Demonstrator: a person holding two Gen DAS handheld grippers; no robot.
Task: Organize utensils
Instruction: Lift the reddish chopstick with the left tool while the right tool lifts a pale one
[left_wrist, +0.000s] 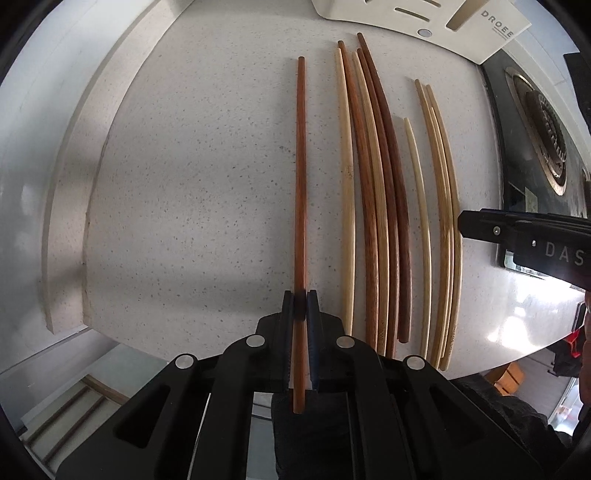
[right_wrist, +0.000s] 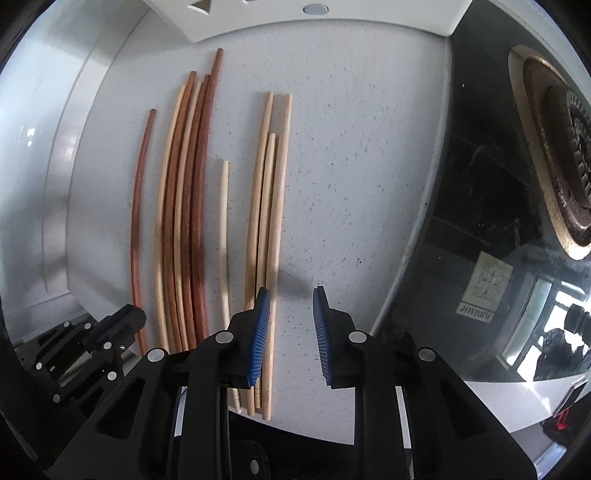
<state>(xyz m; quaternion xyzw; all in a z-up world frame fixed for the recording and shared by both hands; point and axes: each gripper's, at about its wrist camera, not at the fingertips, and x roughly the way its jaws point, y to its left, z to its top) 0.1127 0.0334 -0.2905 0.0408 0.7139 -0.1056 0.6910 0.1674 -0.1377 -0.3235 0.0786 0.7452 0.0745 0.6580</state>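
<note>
Right gripper (right_wrist: 290, 325) over speckled white counter (right_wrist: 351, 166), blue pads (right_wrist: 260, 332) apart, nothing between them; left pad over the pale chopstick bundle (right_wrist: 271, 203); mixed brown-and-pale chopsticks (right_wrist: 188, 203) further left; lone reddish chopstick (right_wrist: 140, 221) leftmost; black cooktop (right_wrist: 480, 203) right.

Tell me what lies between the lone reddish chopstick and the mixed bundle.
Nothing: bare speckled countertop separates the reddish chopstick from the bundle, in the left wrist view.

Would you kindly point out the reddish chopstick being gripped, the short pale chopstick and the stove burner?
reddish chopstick (left_wrist: 301, 177), left wrist view, mid shaft
short pale chopstick (right_wrist: 224, 229), right wrist view, mid shaft
stove burner (left_wrist: 550, 122), left wrist view, grate
</note>
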